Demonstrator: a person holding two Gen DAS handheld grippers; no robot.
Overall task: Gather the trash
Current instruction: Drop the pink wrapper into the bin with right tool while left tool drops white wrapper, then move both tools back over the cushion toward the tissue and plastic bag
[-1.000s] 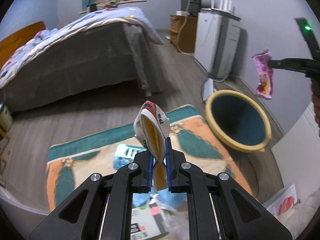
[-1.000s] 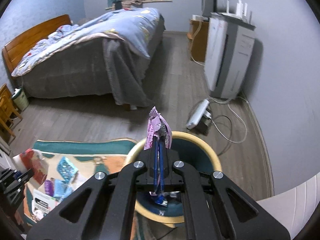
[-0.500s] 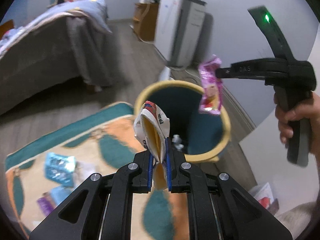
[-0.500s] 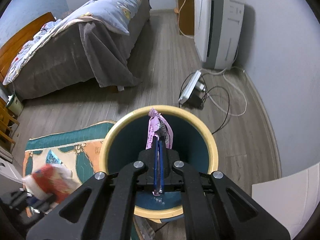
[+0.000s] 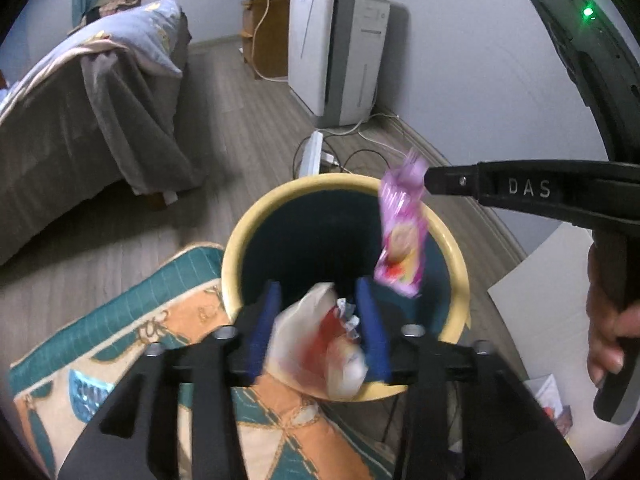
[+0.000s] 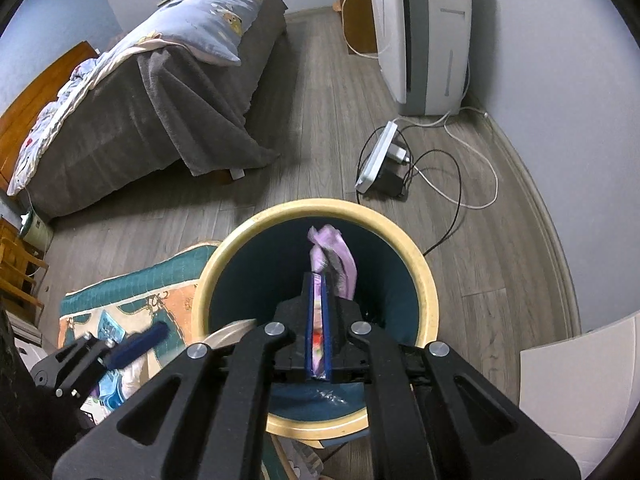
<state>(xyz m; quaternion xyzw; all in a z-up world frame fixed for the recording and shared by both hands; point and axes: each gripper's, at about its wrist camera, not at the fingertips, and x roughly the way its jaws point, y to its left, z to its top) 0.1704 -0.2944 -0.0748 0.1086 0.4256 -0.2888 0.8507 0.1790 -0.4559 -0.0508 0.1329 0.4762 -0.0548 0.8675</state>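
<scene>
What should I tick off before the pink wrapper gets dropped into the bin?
1. Pink wrapper pinched in the right claw: ok.
2. Pink wrapper hangs over the mouth of the bin, inside its yellow rim: ok.
3. Left claw jaws opening, with the red and white wrapper loose between them: ok.
4. Red and white wrapper will fall inside the bin rather than on the rug: cannot tell; it is blurred and sits right at the near rim.
5. The two claws are apart over the bin: ok.
6. More trash left on the rug, such as the blue packet: not ok.
</scene>
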